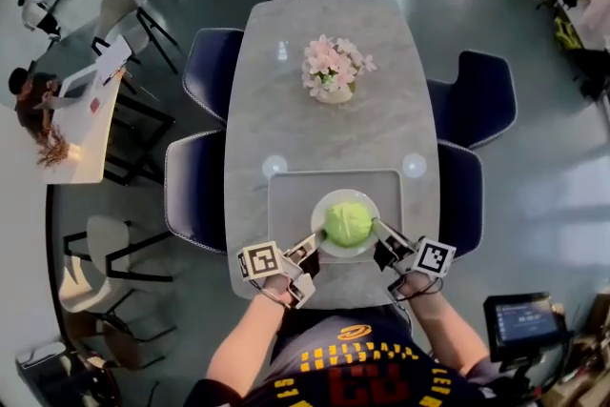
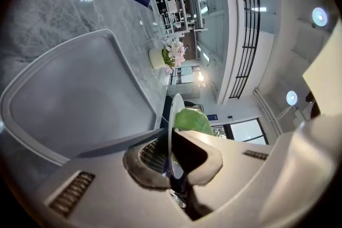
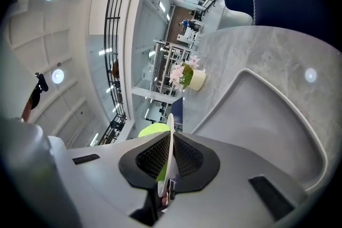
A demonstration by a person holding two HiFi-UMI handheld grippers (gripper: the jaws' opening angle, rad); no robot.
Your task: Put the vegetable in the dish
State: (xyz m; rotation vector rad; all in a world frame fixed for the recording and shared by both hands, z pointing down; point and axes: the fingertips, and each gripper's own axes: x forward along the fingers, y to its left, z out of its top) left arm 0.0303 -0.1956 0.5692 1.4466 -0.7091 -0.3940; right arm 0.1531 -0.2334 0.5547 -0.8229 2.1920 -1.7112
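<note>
A round green vegetable (image 1: 347,223) lies in a white dish (image 1: 330,201) over the near edge of a grey tray (image 1: 291,191). My left gripper (image 1: 313,244) is shut on the dish's left rim and my right gripper (image 1: 379,231) on its right rim. In the left gripper view the dish (image 2: 173,115) stands edge-on between the jaws of the left gripper (image 2: 172,160), with the vegetable (image 2: 193,121) behind the rim. The right gripper view shows the right gripper (image 3: 170,160) clamping the rim of the dish (image 3: 170,131), the vegetable (image 3: 152,129) to its left.
The grey marble table (image 1: 324,43) carries a pot of pink flowers (image 1: 334,71) at its middle. Dark blue chairs (image 1: 205,71) (image 1: 481,95) stand along both long sides. The tray (image 2: 80,88) (image 3: 267,115) is bare beyond the dish.
</note>
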